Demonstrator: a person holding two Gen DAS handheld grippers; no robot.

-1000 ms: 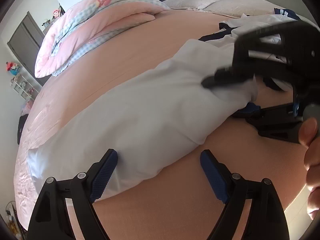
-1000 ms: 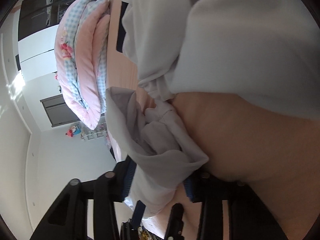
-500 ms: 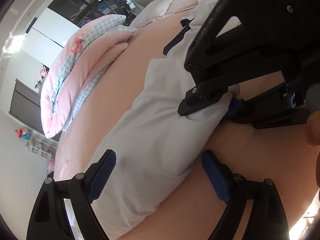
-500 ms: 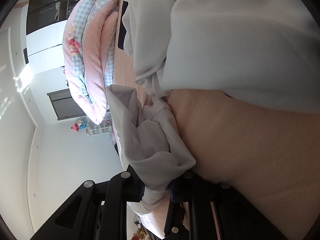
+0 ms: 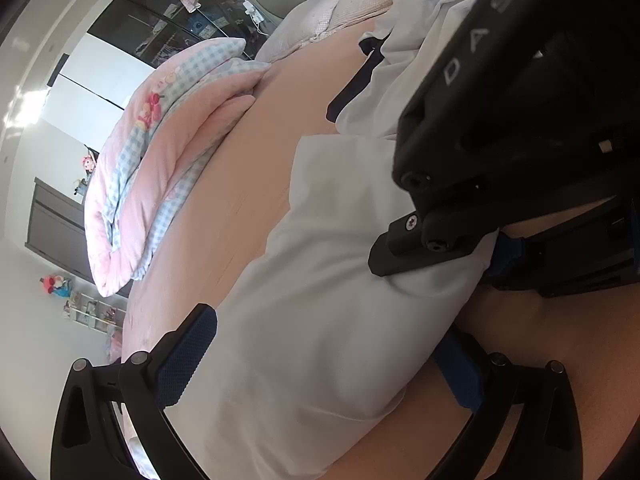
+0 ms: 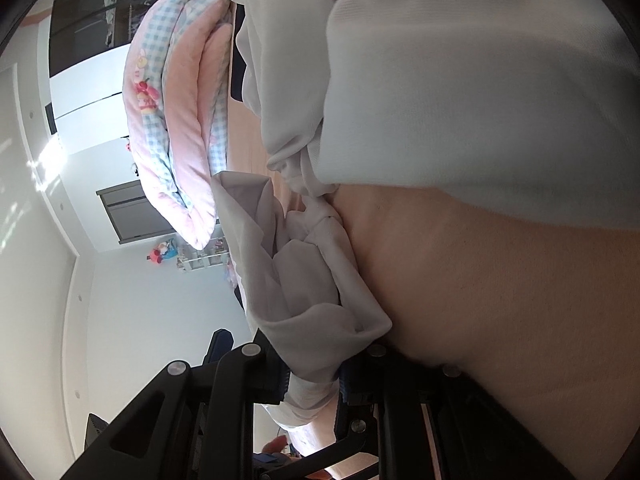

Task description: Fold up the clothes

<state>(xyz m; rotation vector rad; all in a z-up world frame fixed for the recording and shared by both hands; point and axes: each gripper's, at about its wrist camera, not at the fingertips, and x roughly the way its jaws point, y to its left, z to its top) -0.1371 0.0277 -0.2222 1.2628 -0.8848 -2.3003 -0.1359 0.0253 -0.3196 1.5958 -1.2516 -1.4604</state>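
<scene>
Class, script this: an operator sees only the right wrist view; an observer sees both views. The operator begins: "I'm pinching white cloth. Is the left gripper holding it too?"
Observer: No. The left gripper straddles the garment, jaws opening, pads not pressing it.
Operator: Where is my grip relative to it?
Observer: Your right gripper clamps the garment's end just ahead of the left fingers.
Operator: What lies at the far end of the bed?
Observer: Pale pillows, beyond the garment.
</scene>
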